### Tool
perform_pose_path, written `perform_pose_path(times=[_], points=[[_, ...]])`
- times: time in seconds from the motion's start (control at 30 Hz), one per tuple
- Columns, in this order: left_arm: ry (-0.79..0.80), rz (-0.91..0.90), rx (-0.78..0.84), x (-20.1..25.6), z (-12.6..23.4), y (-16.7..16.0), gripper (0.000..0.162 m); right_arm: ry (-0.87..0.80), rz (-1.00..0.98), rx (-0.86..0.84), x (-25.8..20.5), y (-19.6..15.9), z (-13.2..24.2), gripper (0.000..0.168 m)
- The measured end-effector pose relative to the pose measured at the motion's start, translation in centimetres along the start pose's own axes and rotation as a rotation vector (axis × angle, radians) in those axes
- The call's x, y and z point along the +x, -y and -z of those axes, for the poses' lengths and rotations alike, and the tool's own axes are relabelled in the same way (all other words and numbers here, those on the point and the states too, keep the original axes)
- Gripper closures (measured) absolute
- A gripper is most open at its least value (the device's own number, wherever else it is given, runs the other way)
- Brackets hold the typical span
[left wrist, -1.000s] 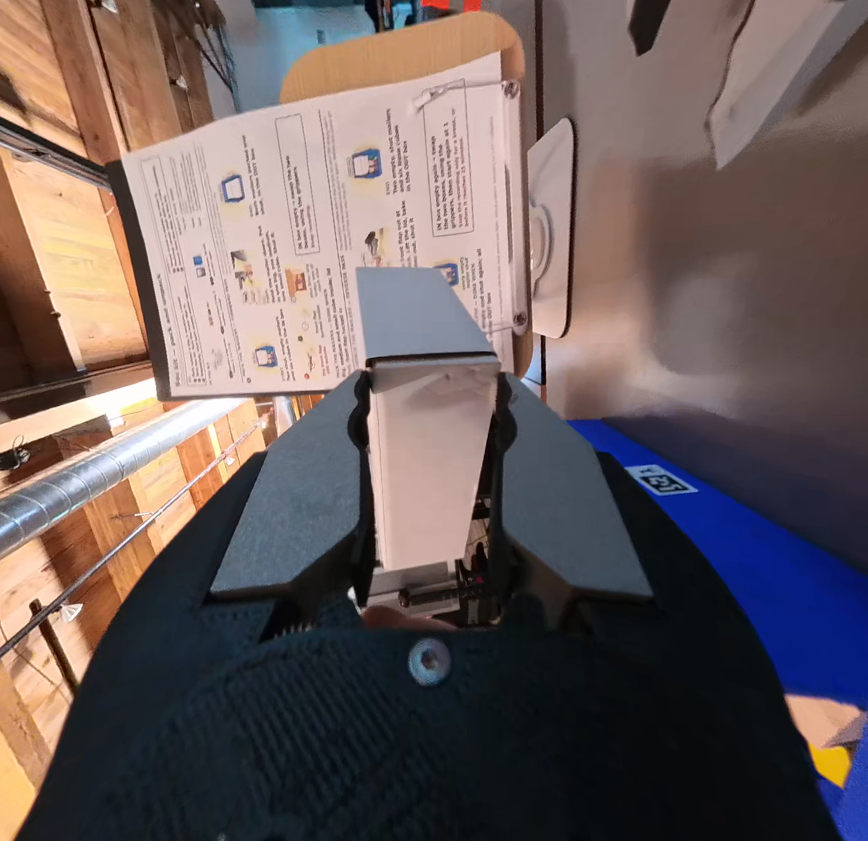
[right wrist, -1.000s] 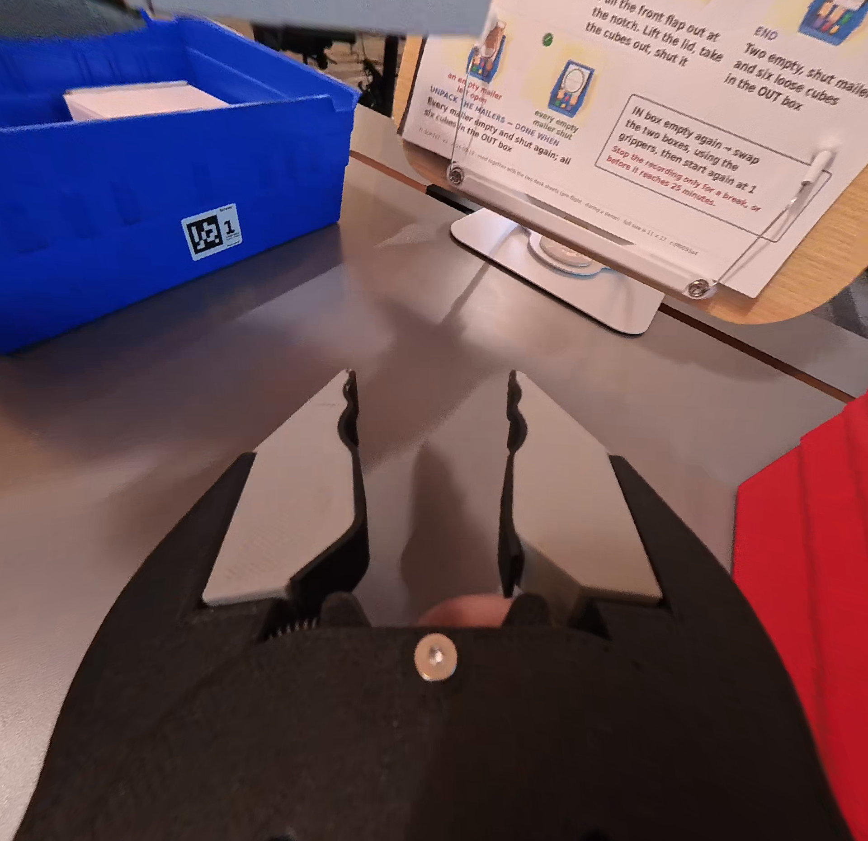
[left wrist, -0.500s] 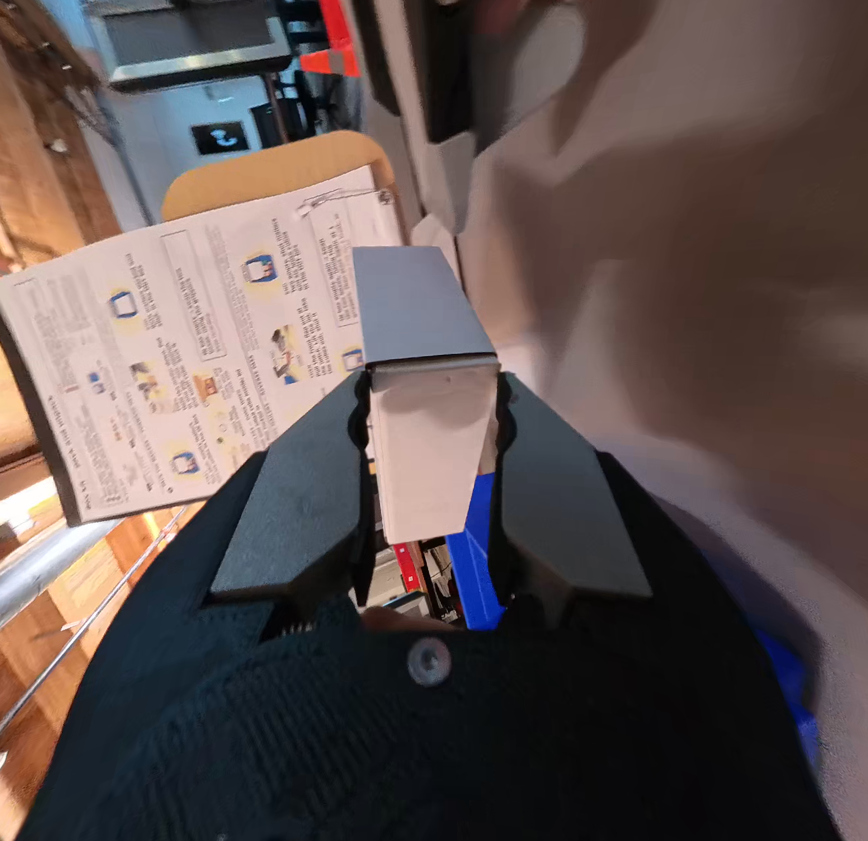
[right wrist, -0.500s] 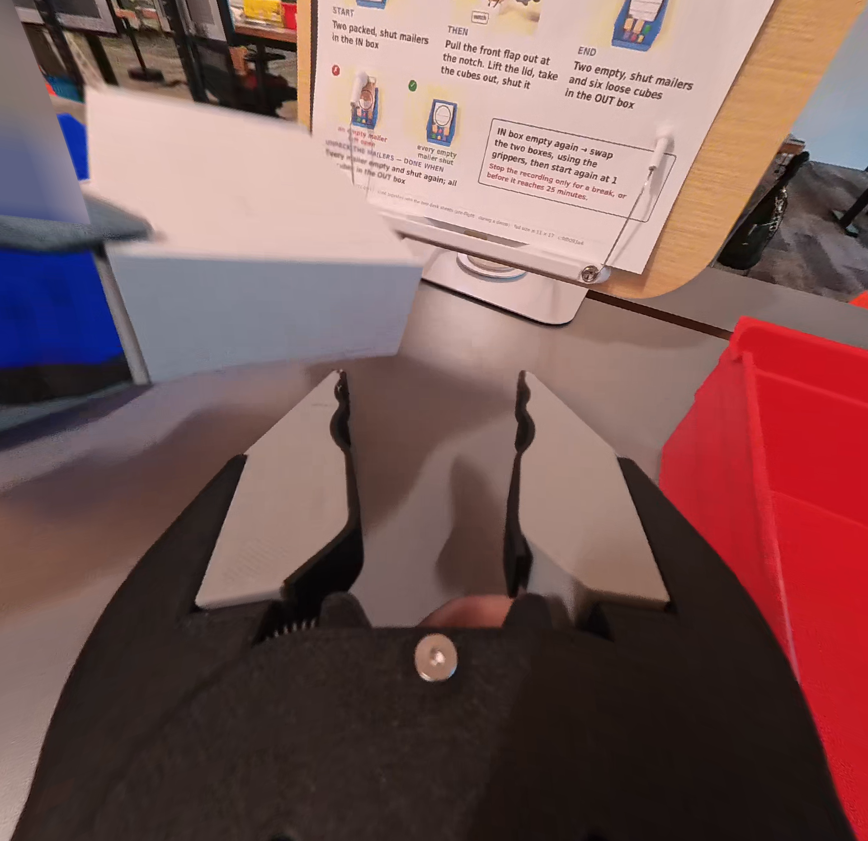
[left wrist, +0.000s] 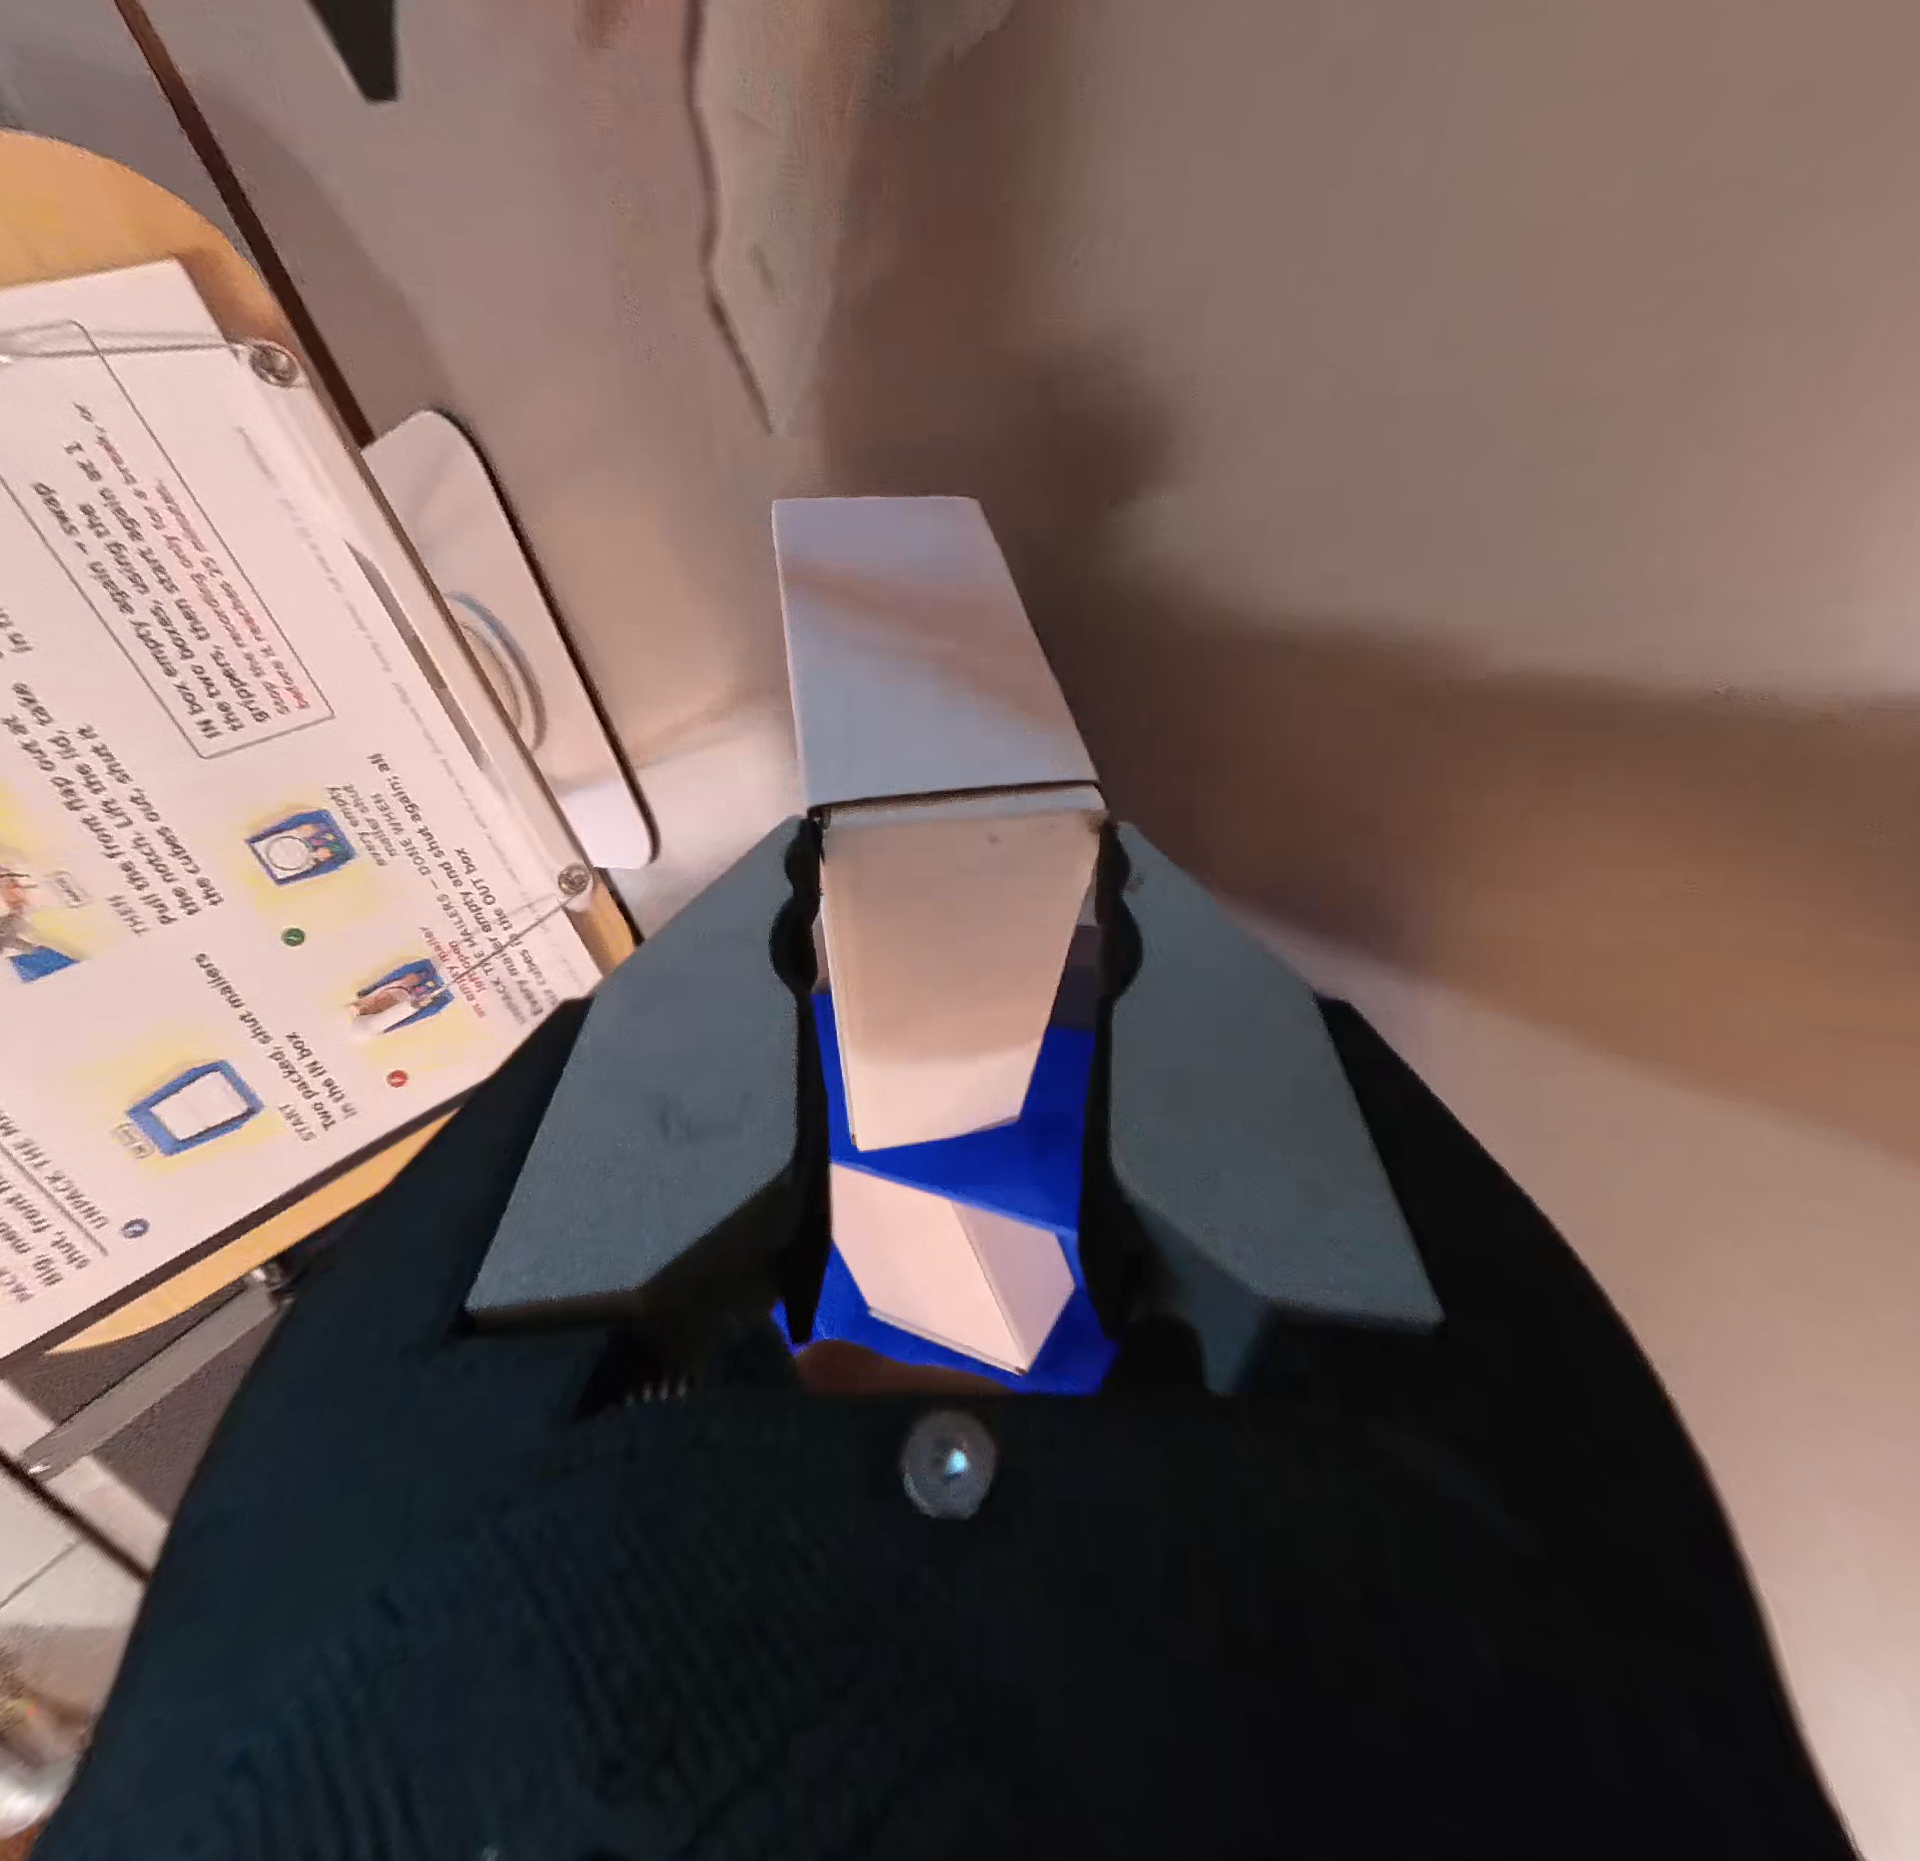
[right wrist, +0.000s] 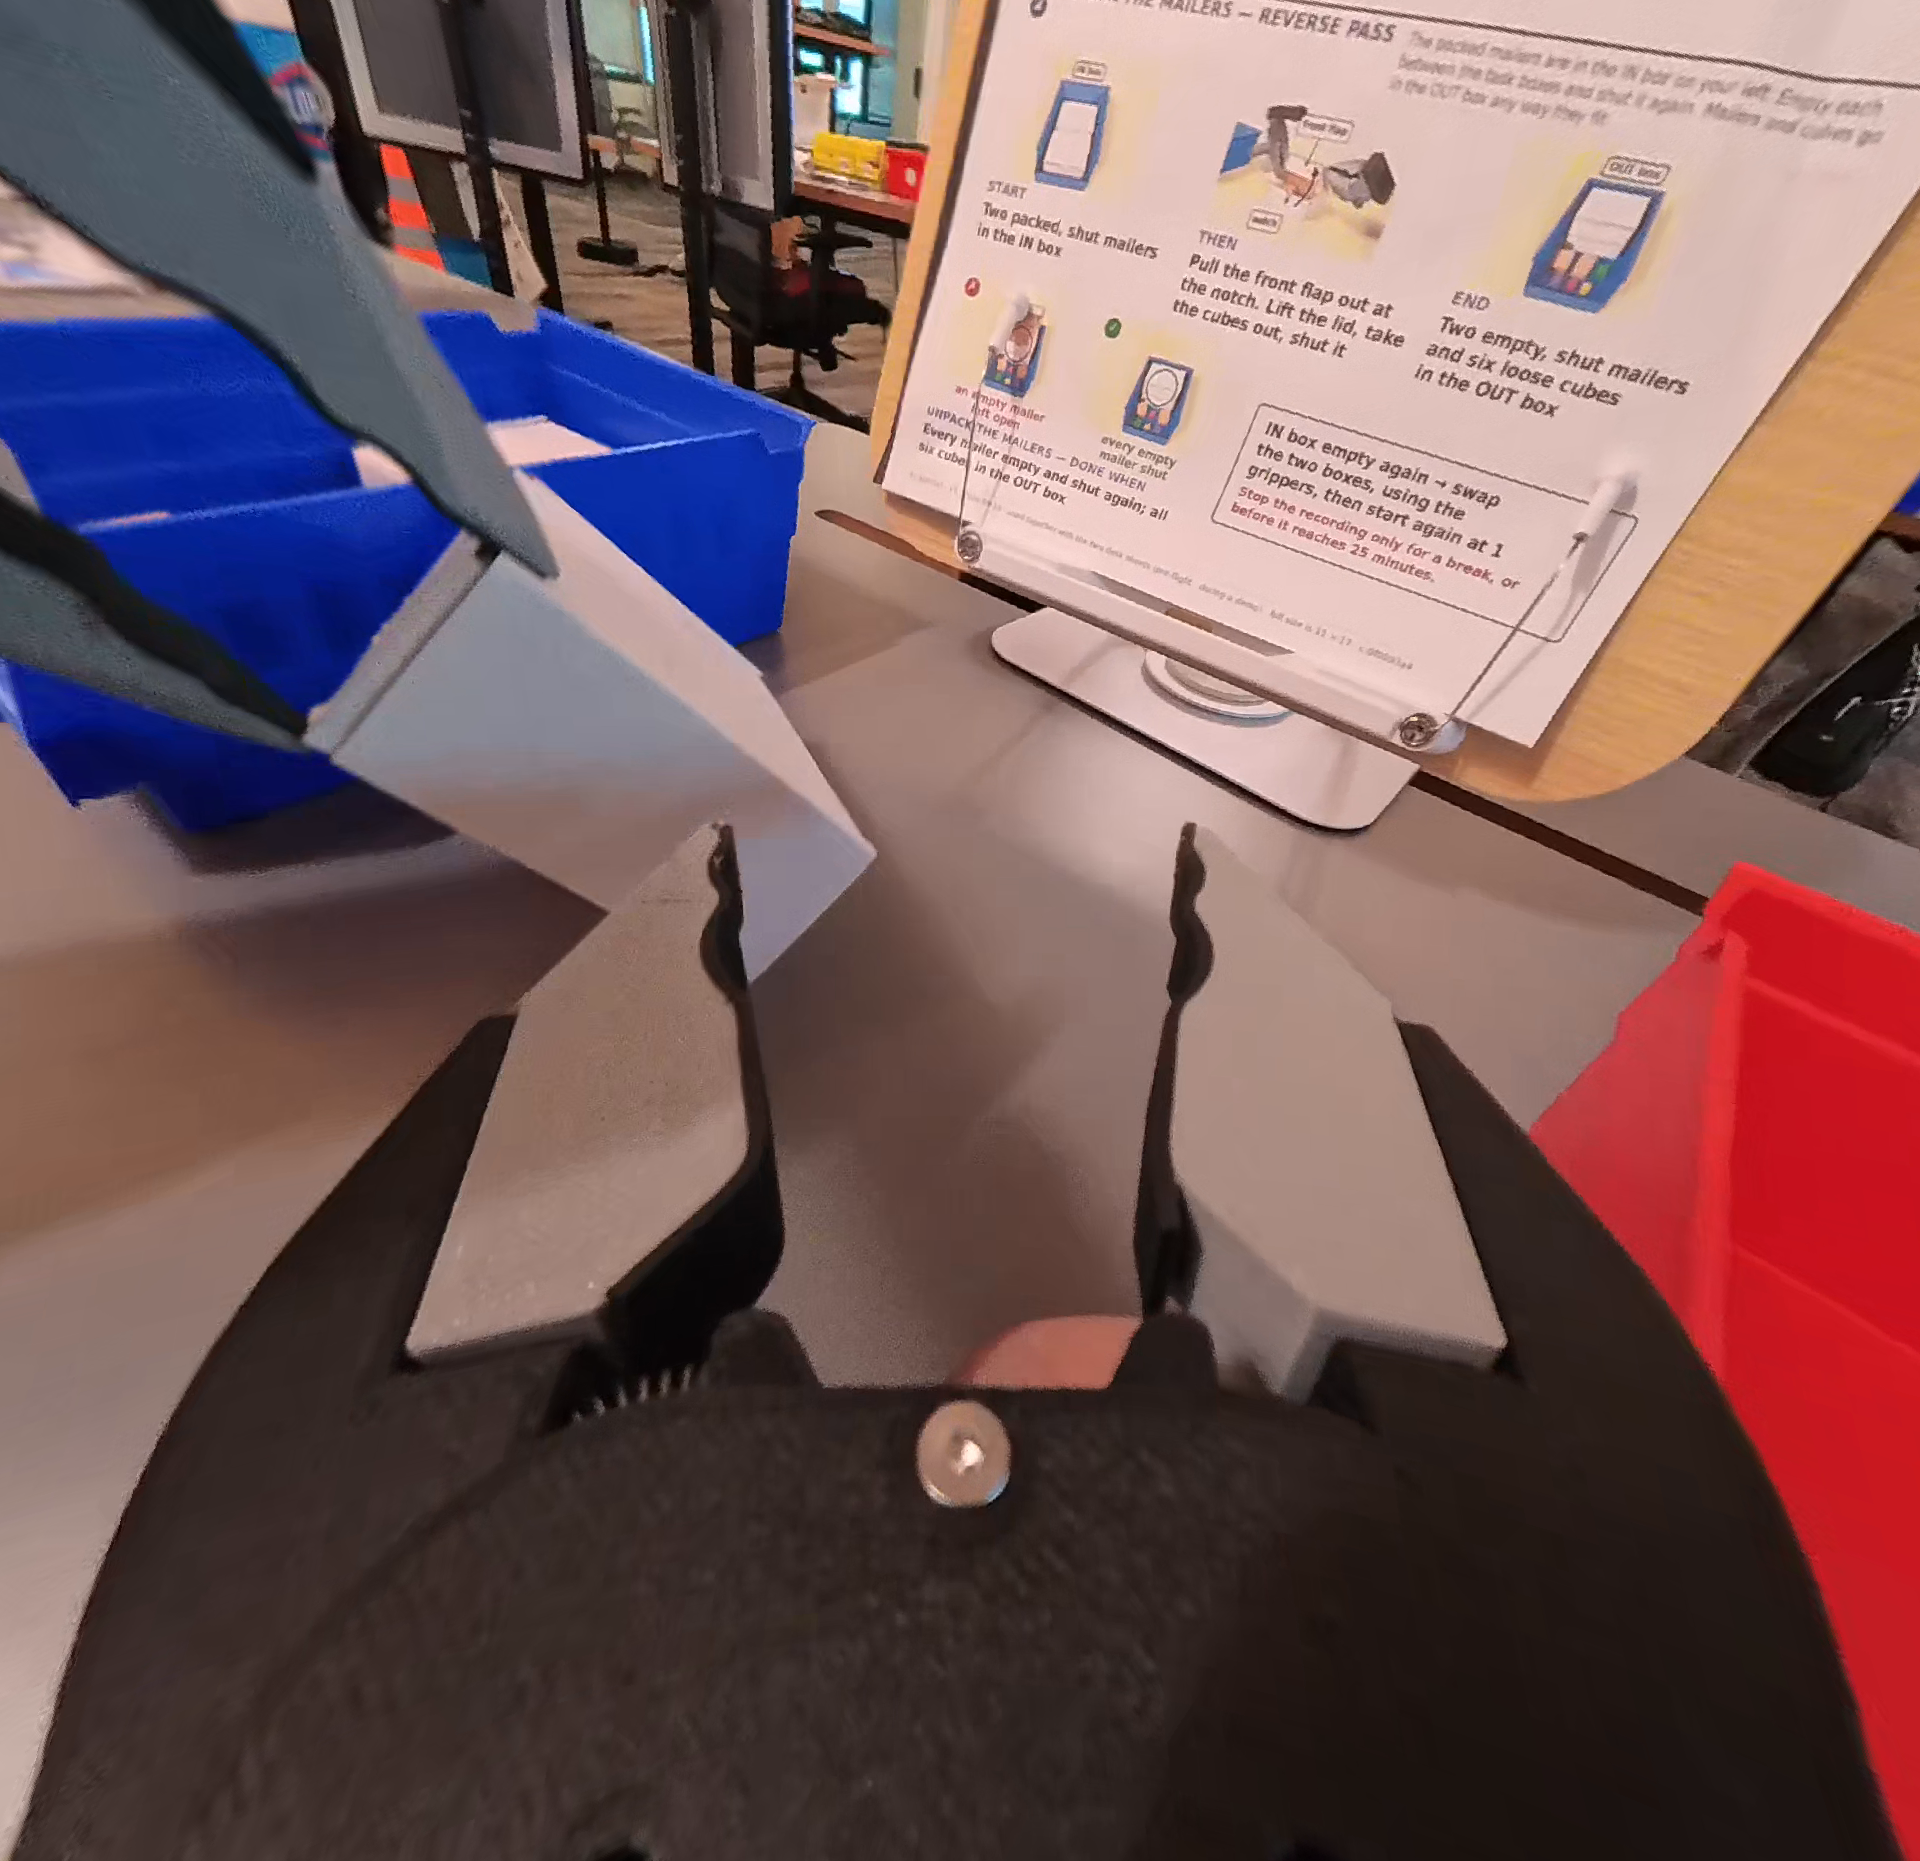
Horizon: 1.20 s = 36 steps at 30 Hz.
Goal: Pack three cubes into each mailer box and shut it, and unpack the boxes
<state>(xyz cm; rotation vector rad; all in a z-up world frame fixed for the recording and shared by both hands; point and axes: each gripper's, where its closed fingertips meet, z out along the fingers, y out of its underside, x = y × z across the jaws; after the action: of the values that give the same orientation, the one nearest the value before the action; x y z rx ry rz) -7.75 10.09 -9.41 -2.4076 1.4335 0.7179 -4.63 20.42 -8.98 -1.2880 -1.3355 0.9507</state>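
Note:
My left gripper (left wrist: 951,835) is shut on a white mailer box (left wrist: 925,658), held by its edge and tilted down toward the grey table. In the right wrist view the same mailer box (right wrist: 582,731) hangs at the left, its lower corner close above the table, with the left gripper's fingers (right wrist: 260,284) on it. A second white mailer box (left wrist: 945,1281) lies in the blue bin (right wrist: 644,481). My right gripper (right wrist: 951,855) is open and empty, low over the table just right of the held box. No cubes show.
An instruction sheet on a wooden stand (right wrist: 1403,284) rises at the back of the table, on a white base (right wrist: 1195,710). A red bin (right wrist: 1787,1136) stands at the right. The blue bin sits at the left.
My left gripper has carried the mailer box out of the blue bin, rightward and down to the table before my right gripper. My right gripper has opened wider.

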Motion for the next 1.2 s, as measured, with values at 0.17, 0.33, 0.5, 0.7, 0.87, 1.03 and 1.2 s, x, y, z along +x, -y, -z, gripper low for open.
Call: perform_pose_path(times=[0.17,0.33,0.5,0.7,0.87,1.03,1.2], points=[[-0.08,0.061,0.023,-0.7,0.1,0.1,0.111,0.034,0.061,-0.01,-1.5,-0.3,-0.3,0.084],[-0.197,0.117,0.014,-1.7,0.2,0.0,0.112,0.12,0.089,0.042,-3.0,0.6,0.4,0.084],[-0.388,0.134,0.004,-1.6,1.1,1.5,0.113,0.241,0.105,0.095,-4.9,1.5,1.4,0.08],[-0.434,0.048,0.1,-1.0,1.9,5.2,0.113,0.279,0.197,0.072,-6.5,0.6,1.4,0.075],[-0.447,0.023,0.174,0.4,2.0,7.9,0.112,0.347,0.25,0.021,-7.9,-0.5,1.4,0.103],[-0.27,0.182,0.17,-1.5,1.1,6.4,0.103,0.372,0.204,-0.107,-7.6,-2.8,0.5,0.103],[0.207,0.653,0.236,-6.7,4.2,-0.6,0.09,0.359,0.167,-0.156,-6.8,-3.6,0.2,0.104]])
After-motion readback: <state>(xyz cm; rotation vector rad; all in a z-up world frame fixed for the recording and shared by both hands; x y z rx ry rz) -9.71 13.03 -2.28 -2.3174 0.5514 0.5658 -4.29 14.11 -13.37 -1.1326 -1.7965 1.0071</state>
